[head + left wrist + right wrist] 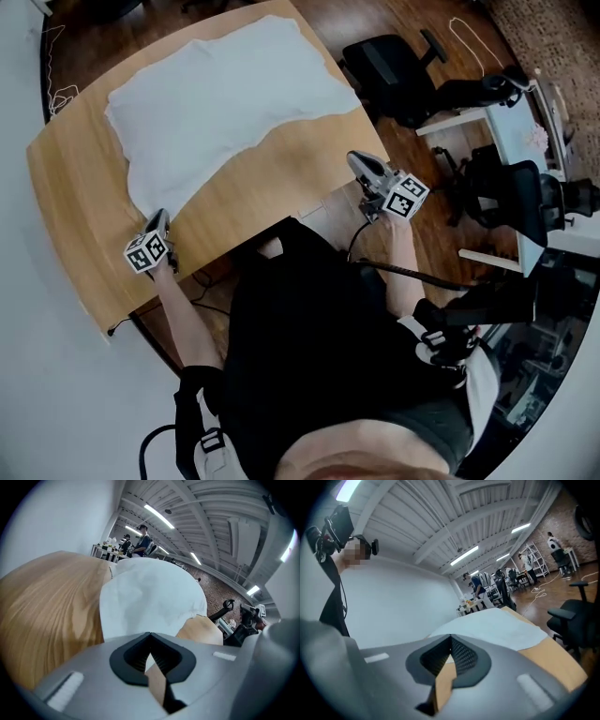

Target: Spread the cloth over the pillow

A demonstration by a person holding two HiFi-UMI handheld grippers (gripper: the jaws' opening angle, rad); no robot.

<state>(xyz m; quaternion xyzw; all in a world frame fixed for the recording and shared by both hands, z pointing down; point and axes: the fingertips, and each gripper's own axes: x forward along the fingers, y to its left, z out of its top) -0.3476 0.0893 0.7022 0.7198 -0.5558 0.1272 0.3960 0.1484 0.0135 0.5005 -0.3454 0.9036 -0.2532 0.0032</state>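
1. A white cable (58,94) lies on the floor off the far left corner of the bench (272,197). A black office chair (389,66) stands just off its right edge, with a white desk (502,127) further right.
2. The cloth (225,94) covers the bench's far half in a mound; whatever lies beneath it is hidden.
3. The left gripper (161,218) is at the near left edge, just short of the cloth's corner, with the forearm stretched out. Its fingers are pressed together and empty.
4. The right gripper (358,161) is held off the near right edge and points toward the cloth. Its fingers are together and hold nothing.
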